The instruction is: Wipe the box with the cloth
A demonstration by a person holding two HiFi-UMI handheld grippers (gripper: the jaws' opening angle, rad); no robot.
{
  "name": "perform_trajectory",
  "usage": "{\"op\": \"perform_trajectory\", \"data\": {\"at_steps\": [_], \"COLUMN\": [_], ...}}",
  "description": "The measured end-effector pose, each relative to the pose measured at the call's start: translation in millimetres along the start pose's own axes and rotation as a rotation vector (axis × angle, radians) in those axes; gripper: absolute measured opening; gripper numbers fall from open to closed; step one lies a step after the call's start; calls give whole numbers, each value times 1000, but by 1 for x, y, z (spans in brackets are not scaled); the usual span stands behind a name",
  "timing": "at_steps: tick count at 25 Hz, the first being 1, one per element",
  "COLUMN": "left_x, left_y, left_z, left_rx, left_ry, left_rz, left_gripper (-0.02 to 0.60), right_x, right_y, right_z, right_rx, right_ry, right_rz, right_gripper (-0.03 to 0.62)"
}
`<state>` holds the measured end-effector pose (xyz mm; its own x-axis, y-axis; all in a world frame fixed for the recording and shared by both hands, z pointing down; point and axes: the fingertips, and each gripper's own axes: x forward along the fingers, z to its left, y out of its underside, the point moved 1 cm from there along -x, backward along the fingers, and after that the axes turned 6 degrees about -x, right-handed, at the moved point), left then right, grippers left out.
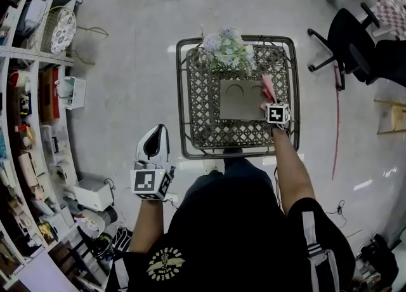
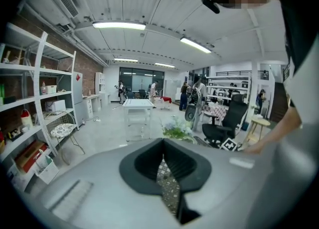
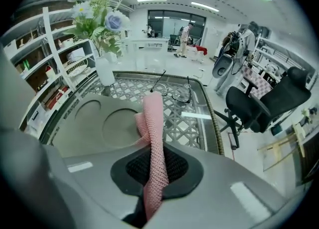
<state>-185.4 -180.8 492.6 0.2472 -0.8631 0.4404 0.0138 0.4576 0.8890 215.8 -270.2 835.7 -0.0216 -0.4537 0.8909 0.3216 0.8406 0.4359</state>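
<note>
Right gripper (image 1: 269,98) (image 3: 153,175): jaws clamped on a pink knitted cloth (image 1: 268,85) (image 3: 151,133). The cloth stands up out of the jaws, its free end folded over towards the box (image 1: 240,99) (image 3: 92,123). In the head view it sits at the box's right edge, near the far corner. Whether it presses on the box I cannot tell.

Box: flat, grey-tan, two round shallow recesses in its top. It lies about mid-table.

Left gripper (image 1: 154,139) (image 2: 168,185): jaws together, nothing between them. Held off the table's near left corner, over the floor, well apart from the box.

Edges and room: a bunch of flowers (image 1: 225,49) (image 3: 99,19) stands just beyond the box's far edge. Bare lattice lies left of the box and on its near side. The table's raised dark rim (image 1: 183,94) (image 3: 215,123) runs close to the right of the right gripper.

Surface: glass top over woven lattice.

Room: glossy pale floor (image 1: 127,75), white shelving (image 1: 28,113) along the left, black office chair (image 1: 346,43) (image 3: 264,101) to the right.
</note>
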Motion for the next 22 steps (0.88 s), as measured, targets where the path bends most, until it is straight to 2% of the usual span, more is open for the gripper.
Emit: {"op": "perform_trajectory", "data": {"at_steps": [3,5,10,14,17,19,22], "left_x": [-7,-12,-30,-46,-61,-68,-75], "left_y": [-5,-9,-15,-16,-13,-10,-5], "left_z": [7,9,18,23,31,34,37], "left_rx": [12,13,28,39,53,56,46], "left_ry": [-7,-4,-19,-34,-54,-65,-78], "left_rz": [-25,-31,-33,-33,-31,-31,-36], "left_gripper": [0,0,0,0,0,0,0], "right_x": [-9,-21,-50,-60,-55,-47,-32], "right_y": [1,-5,-24,-25,-29,-27,-18], "right_z": [1,17,106,180,224,234,221], "right_rx": [15,50,40,-31,-46,-58,-60], "right_ry": [-9,-55,-251,-394,-477,-480,-433], "right_rz": [-10,-36,-103,-104,-84,-62,-21], "right_gripper": [17,17,17,17,17,17,17]}}
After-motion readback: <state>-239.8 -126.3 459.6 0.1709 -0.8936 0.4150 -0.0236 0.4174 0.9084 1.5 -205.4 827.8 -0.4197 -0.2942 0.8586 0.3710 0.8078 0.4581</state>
